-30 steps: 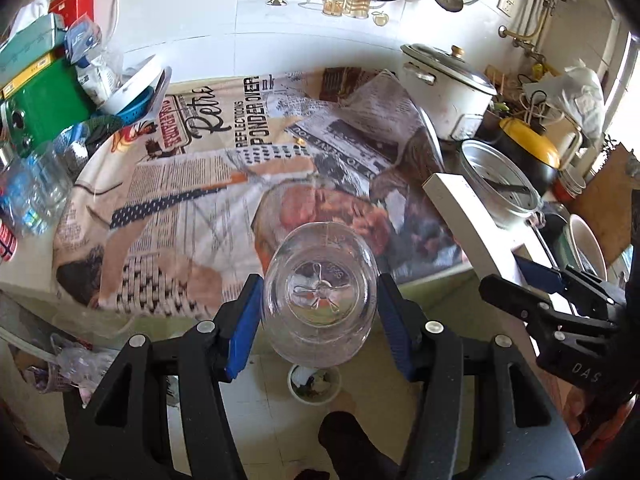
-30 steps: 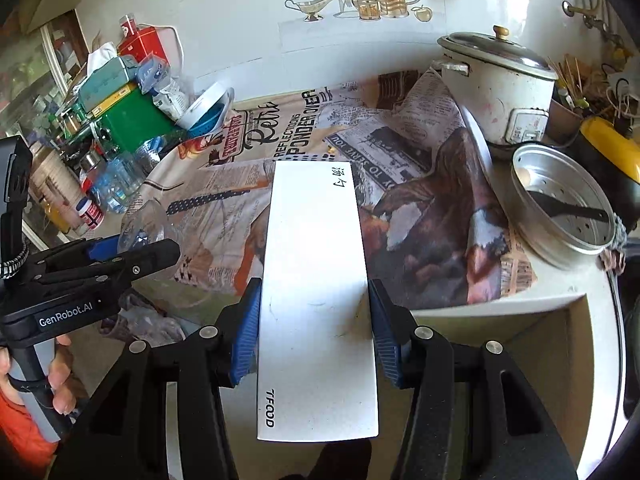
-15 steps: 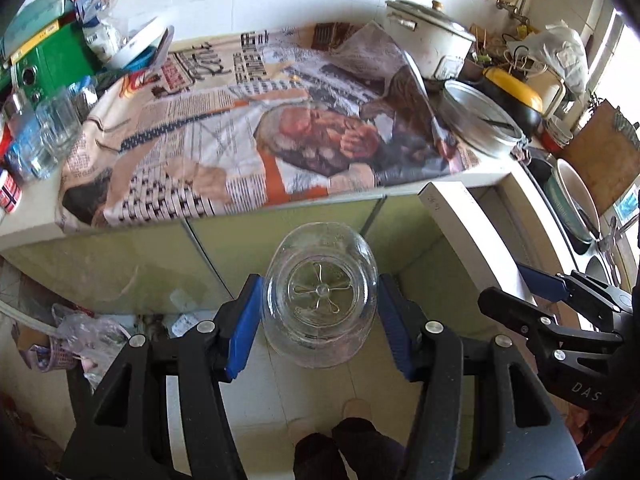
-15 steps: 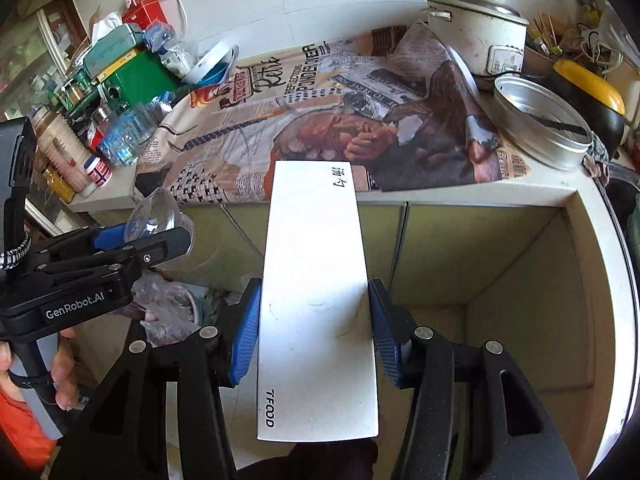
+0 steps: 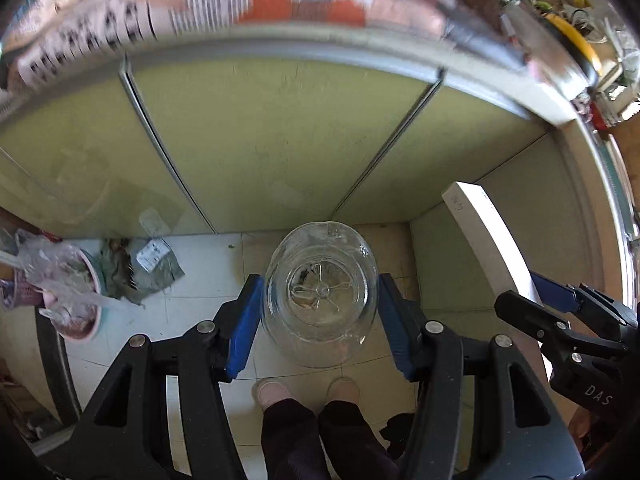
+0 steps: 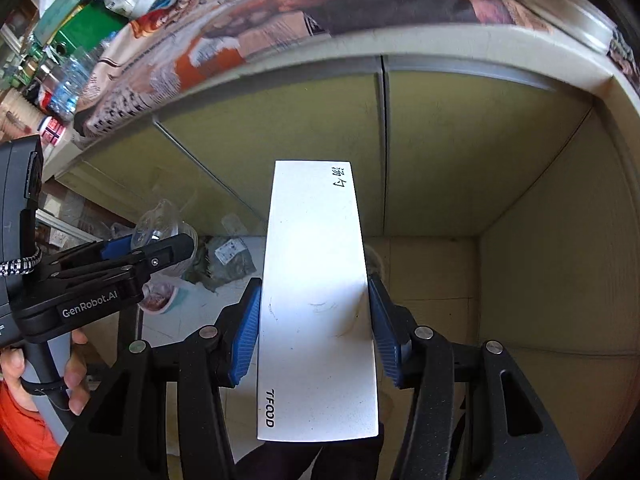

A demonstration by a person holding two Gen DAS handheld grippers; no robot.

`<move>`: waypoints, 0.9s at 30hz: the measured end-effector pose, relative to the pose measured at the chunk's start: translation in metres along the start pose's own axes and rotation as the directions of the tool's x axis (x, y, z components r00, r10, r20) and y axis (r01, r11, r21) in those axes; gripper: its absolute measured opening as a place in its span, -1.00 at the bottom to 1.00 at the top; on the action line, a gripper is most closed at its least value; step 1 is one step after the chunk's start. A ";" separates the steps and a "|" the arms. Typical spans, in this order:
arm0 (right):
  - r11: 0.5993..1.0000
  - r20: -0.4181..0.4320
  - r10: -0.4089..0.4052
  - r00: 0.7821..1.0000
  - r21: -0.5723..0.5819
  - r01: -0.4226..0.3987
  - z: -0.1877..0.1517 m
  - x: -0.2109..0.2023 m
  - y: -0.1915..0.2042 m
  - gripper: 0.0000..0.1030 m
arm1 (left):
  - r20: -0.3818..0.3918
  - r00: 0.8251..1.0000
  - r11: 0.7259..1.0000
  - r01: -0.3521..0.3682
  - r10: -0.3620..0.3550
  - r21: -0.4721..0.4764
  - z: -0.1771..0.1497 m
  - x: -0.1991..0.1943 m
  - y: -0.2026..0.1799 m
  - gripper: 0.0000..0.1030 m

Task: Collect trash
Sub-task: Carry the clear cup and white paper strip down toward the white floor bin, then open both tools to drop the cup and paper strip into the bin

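The left gripper (image 5: 320, 320) pinches a clear plastic bottle (image 5: 320, 294) between its blue pads, which press on the bottle's sides; the bottle points away from the camera, its moulded base facing forward, above the tiled floor (image 5: 200, 280). The right gripper (image 6: 314, 320) is clamped on a long white carton (image 6: 316, 300), one pad on each long edge. The carton has "TFOOD" printed near its close end and handwritten characters at its far end, and it also shows at the right edge of the left wrist view.

Both grippers point steeply down in front of pale green cabinet doors (image 5: 280, 140) under the worktop (image 6: 360, 44), whose top is covered with printed newspaper (image 6: 200, 52), blurred in both views. On the floor at the foot of the cabinet stands a pink basket (image 5: 80, 308) lined with a crumpled plastic bag and holding rubbish, with flattened wrappers (image 5: 152, 264) just beside it. The basket lies to the left of the bottle and well apart from it.

The person's dark trouser legs and light slippers (image 5: 308, 392) stand on the tiles below the bottle. In the right wrist view a hand (image 6: 48, 376) with an orange sleeve grips the handle of the left gripper.
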State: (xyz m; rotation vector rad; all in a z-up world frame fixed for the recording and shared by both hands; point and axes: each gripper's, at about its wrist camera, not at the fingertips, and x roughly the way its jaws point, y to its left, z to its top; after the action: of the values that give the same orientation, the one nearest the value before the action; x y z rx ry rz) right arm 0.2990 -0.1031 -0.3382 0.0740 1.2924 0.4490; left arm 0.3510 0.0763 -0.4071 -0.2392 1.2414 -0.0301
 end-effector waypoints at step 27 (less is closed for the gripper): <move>1.000 -0.206 0.016 0.978 0.024 -0.011 -0.064 0.390 -0.108 -0.06 | -0.135 0.988 0.997 0.074 -0.077 -0.020 -0.036 0.376 0.067 0.09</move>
State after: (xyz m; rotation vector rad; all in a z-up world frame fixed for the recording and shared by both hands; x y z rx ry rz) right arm 0.3481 -0.0726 -0.7437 0.0566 1.5020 0.4624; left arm 0.4327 0.0787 -0.7822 -0.3014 1.3677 -0.1038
